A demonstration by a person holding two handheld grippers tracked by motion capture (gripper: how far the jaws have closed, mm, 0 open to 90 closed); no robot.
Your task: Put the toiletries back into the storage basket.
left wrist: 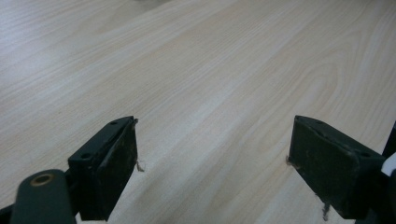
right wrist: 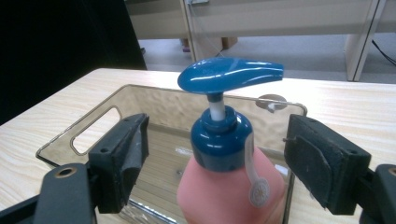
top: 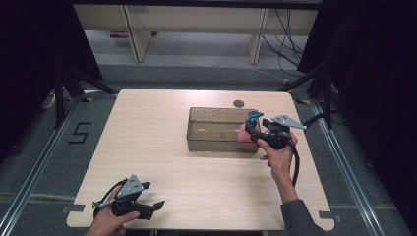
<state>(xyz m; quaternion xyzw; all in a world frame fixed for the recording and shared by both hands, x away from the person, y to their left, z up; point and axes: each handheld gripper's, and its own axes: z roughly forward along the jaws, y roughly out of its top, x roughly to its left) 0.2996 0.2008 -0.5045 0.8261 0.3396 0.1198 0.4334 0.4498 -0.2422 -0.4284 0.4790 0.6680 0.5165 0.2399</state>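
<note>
Right gripper [right wrist: 215, 158], jaws spread clear of the pump bottle [right wrist: 229, 186], which we judge just set upright inside the bin [right wrist: 93, 126]; withdrawal left, left gripper [left wrist: 215, 172] idle, spread.

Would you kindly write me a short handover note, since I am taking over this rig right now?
Right tool: open, jaws either side of the pink pump bottle with blue dispenser head, pads off it.
Left tool: open, empty, over bare wooden table.
Bottle stands upright at the near right end of the clear plastic bin.
Whether it rests inside the bin is unclear; check, then withdraw.
</note>
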